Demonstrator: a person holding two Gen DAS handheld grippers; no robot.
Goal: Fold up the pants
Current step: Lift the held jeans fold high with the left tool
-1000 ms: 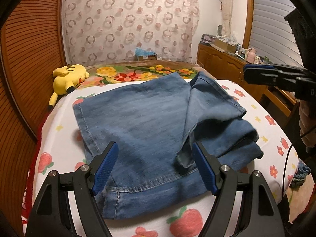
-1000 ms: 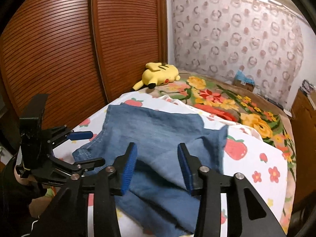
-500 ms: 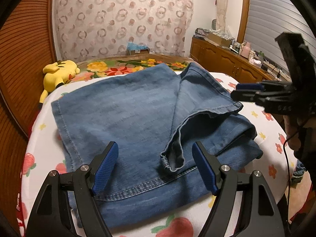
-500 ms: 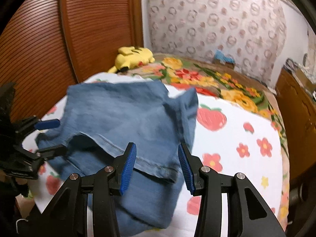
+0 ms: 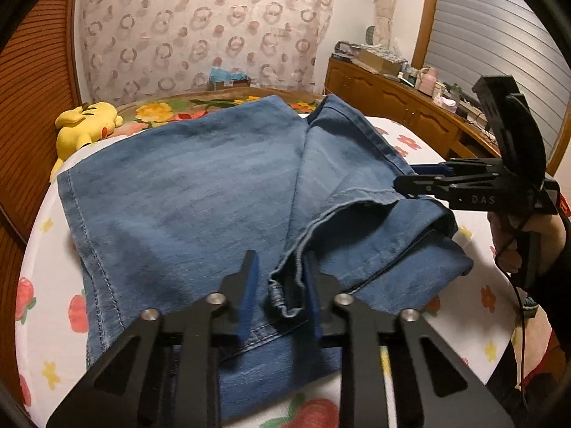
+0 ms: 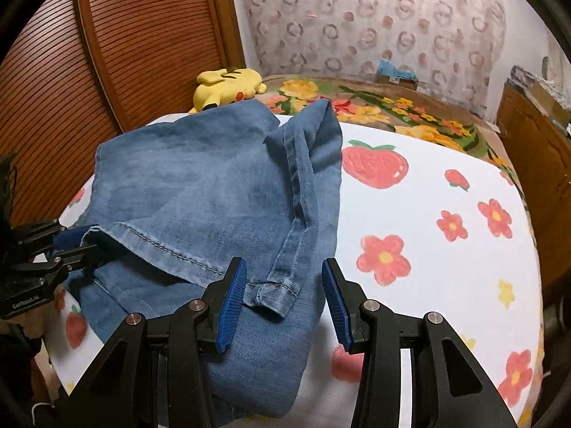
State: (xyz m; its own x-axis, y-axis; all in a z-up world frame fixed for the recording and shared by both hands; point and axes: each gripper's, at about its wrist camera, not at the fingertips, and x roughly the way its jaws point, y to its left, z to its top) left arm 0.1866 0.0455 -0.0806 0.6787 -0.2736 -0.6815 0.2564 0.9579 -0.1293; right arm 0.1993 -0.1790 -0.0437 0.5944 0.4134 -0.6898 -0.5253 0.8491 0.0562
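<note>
1. I am closing my left gripper point(image 5: 280, 287) on a bunched hem corner of the pants point(image 5: 185, 192). The crumpled hem lies between the blue pads, and from the left camera I cannot tell for sure that both pads are pressing it yet.

2. I am holding my right gripper point(image 6: 283, 285) open over the other hem corner at the near right. Its ribbed blue pads are standing on either side of the stitched corner, apart from the cloth, so nothing is gripped there yet.

3. The pants are lying on the bed point(image 6: 428, 185), already doubled over, with the far part spread flat towards the yellow plush toy point(image 5: 87, 125) and the near part loose and layered.

4. I am aiming at the two hem corners because I judge that lifting both together would let me carry that end across evenly for the next fold.

5. The pants are soft blue denim, faded in patches, with pale topstitching along the hems and a thick seam running lengthwise. The top layer is lifting into an open tunnel near the left gripper instead of lying flat.

6. The sheet beneath is white, smooth and printed with red strawberries and flowers. It is giving the cloth a soft, yielding bed, so a pinch is likely to gather more than one layer.
</note>
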